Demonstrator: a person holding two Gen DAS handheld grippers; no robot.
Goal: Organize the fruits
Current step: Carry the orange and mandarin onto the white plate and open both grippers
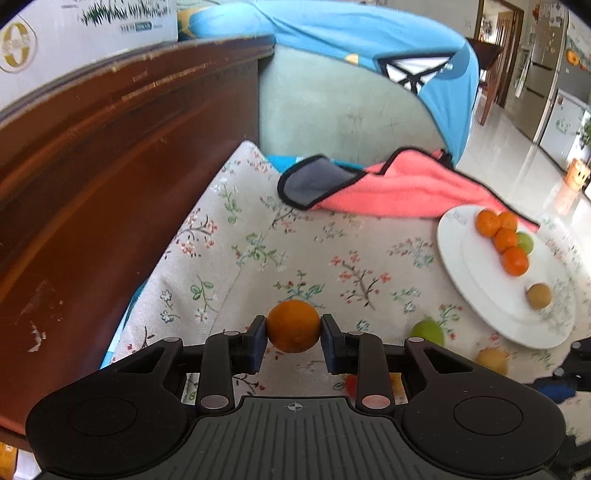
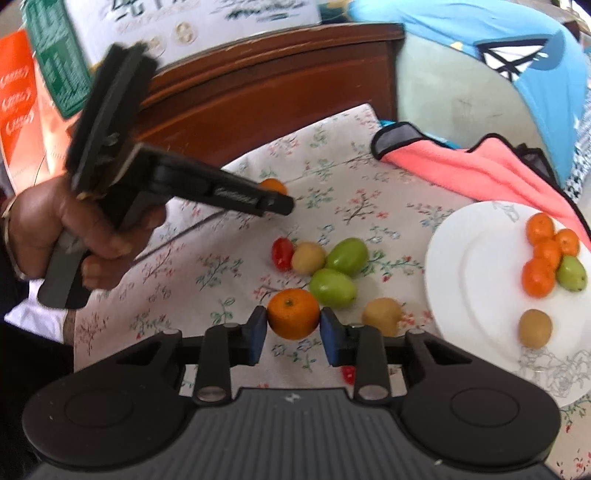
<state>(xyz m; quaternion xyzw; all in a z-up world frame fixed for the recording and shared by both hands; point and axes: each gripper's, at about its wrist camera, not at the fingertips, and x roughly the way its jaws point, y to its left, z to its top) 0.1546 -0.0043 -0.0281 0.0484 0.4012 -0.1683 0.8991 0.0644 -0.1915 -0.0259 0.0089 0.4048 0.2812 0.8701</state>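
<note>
My left gripper is shut on an orange, held just above the floral cloth. The right wrist view shows that gripper in a person's hand, its orange peeking past the fingers. My right gripper is shut on another orange. A white plate at the right carries several oranges, a green fruit and a brown fruit. Loose on the cloth lie two green fruits, two yellowish fruits and a red tomato.
A dark wooden board rises along the left. A pink cloth with a grey pocket lies at the back beside the plate, under a blue cushion. Printed boxes stand behind the board. A small red fruit lies under my right gripper.
</note>
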